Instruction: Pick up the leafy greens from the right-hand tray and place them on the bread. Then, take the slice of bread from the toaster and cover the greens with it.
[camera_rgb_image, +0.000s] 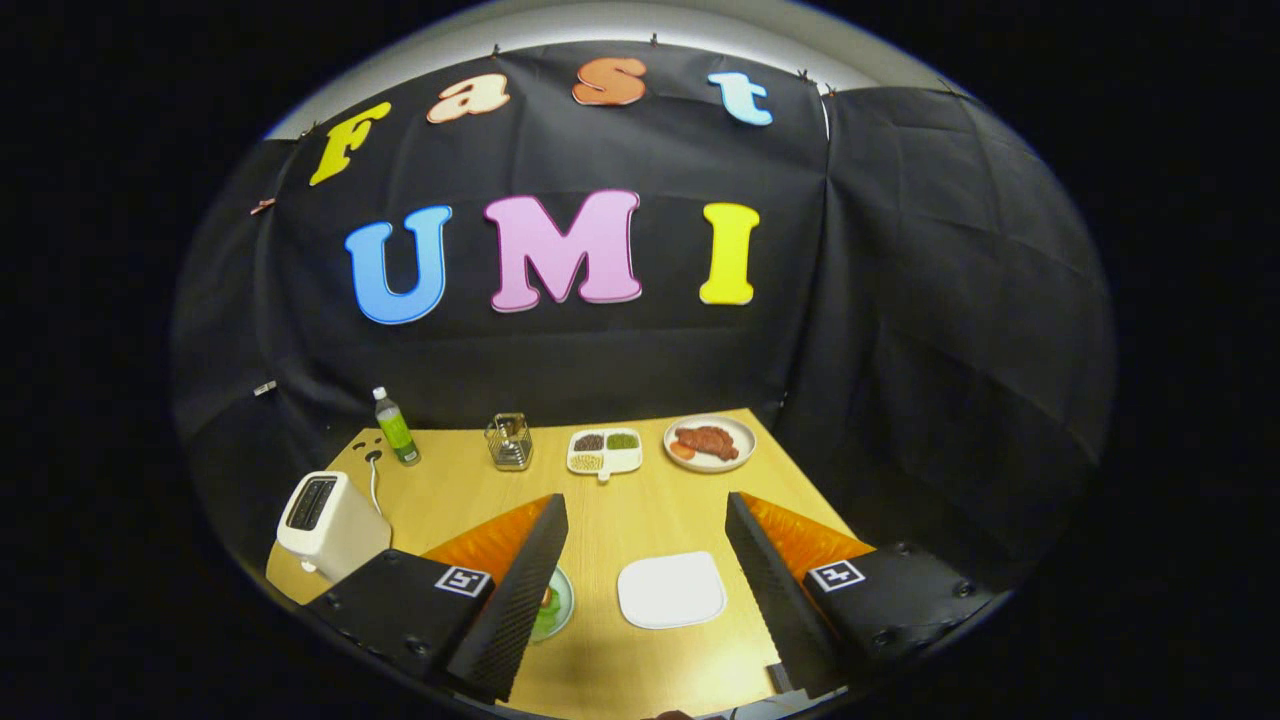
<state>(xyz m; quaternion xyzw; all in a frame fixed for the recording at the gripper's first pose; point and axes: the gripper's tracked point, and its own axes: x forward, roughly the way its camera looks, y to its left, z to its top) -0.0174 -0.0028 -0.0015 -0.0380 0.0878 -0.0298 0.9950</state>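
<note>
Wooden table (640, 500): greens (548, 603) beside left finger, tool (645, 560) open.

— Where does the camera sit?

— On the claw (645, 560) itself, looking forward along its two fingers (520, 590), which stand wide apart low in the view with nothing between them.

— And which way does it face?

— Down and across the desk (640, 500) from above its near edge, toward the booth's black wall. The white plate (671, 590) lies close, between the fingers; the toaster (325, 525) stands near on the left; the bottle (396, 427), divided dish (604, 451) and plate of meat (710, 443) line the far edge.
</note>
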